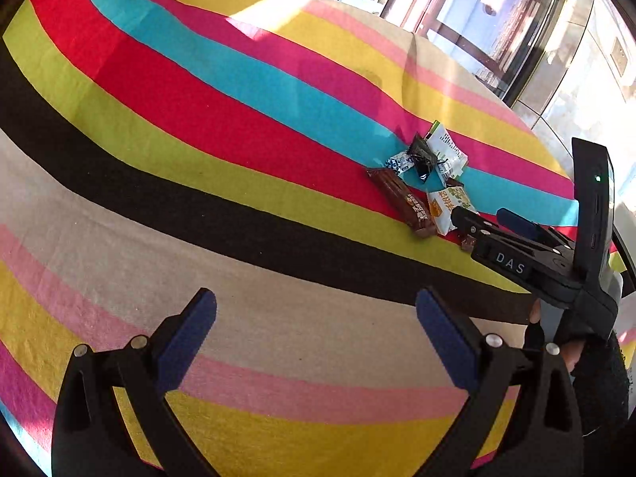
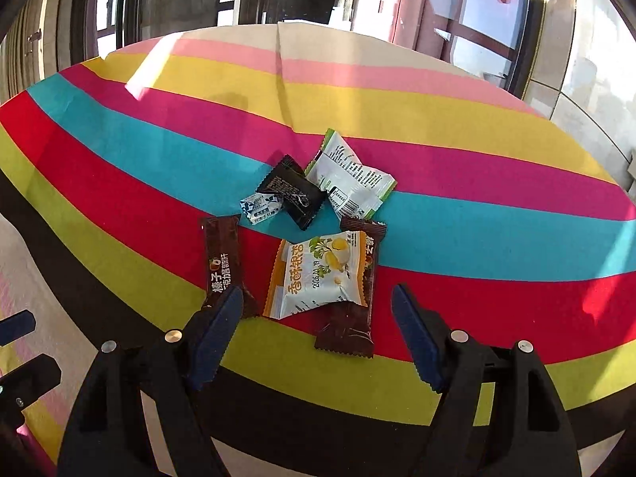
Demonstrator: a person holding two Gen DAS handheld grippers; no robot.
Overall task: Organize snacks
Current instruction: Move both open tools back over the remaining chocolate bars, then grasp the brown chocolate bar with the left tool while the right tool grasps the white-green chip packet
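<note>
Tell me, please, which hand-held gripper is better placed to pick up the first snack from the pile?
The right hand-held gripper. Its jaws stand open right at the near edge of the snack pile, framing the orange-edged packet. The left hand-held gripper, also open, hangs over bare striped cloth, well short of the pile.

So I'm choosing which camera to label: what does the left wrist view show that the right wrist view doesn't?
Only the left wrist view shows the right tongs from outside, with a gloved hand holding them. Only the right wrist view shows the printed snack fronts clearly and a second brown bar under the white and yellow packet. Both show the snack pile on the striped cloth and open tongs with nothing between them.
</note>
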